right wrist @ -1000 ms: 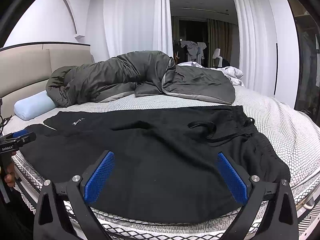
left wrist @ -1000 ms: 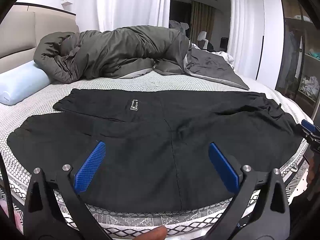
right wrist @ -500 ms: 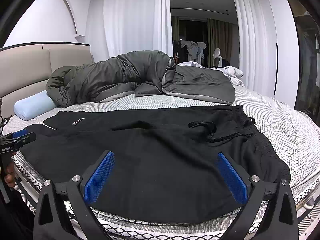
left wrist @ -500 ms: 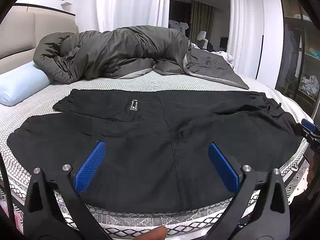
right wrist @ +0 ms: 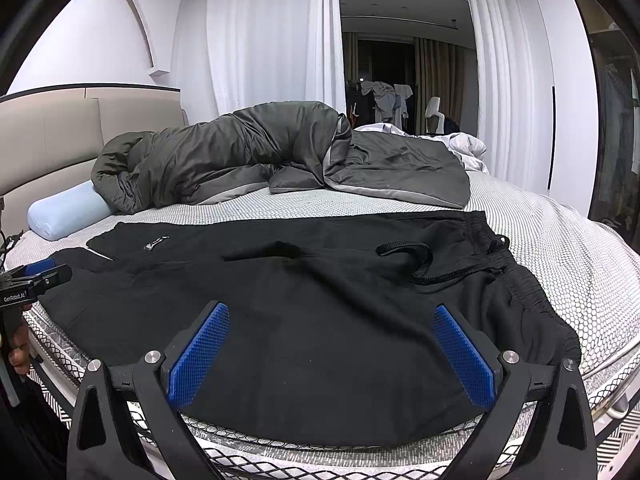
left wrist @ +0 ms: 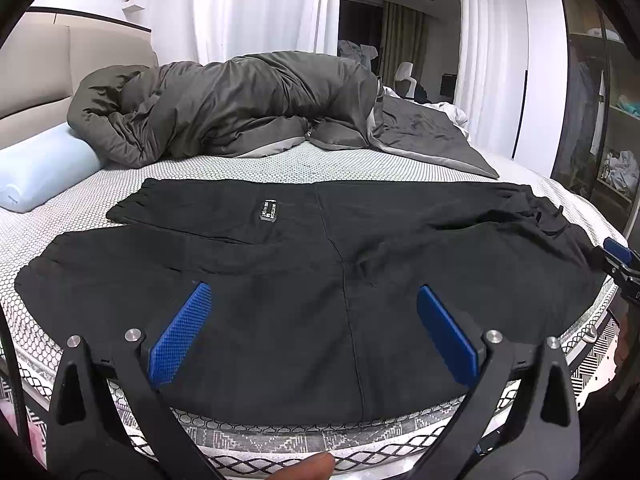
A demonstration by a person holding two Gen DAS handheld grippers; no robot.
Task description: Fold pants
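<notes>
Black pants [left wrist: 304, 280] lie spread flat across the near part of the bed, legs toward the left and waistband with a drawstring [right wrist: 424, 268] toward the right. A small label [left wrist: 269, 210] shows on the far leg. My left gripper [left wrist: 314, 332] is open and empty, hovering over the near edge of the pants around the leg section. My right gripper [right wrist: 330, 356] is open and empty, hovering over the near edge close to the waist. Each gripper shows at the edge of the other's view: the right one [left wrist: 618, 258] and the left one [right wrist: 34, 276].
A bunched grey duvet [left wrist: 240, 112] lies across the far side of the bed. A light blue bolster pillow [left wrist: 44, 164] lies at the far left by the headboard. The mattress edge [left wrist: 280, 436] runs just below the grippers. A wardrobe [left wrist: 600, 120] stands at right.
</notes>
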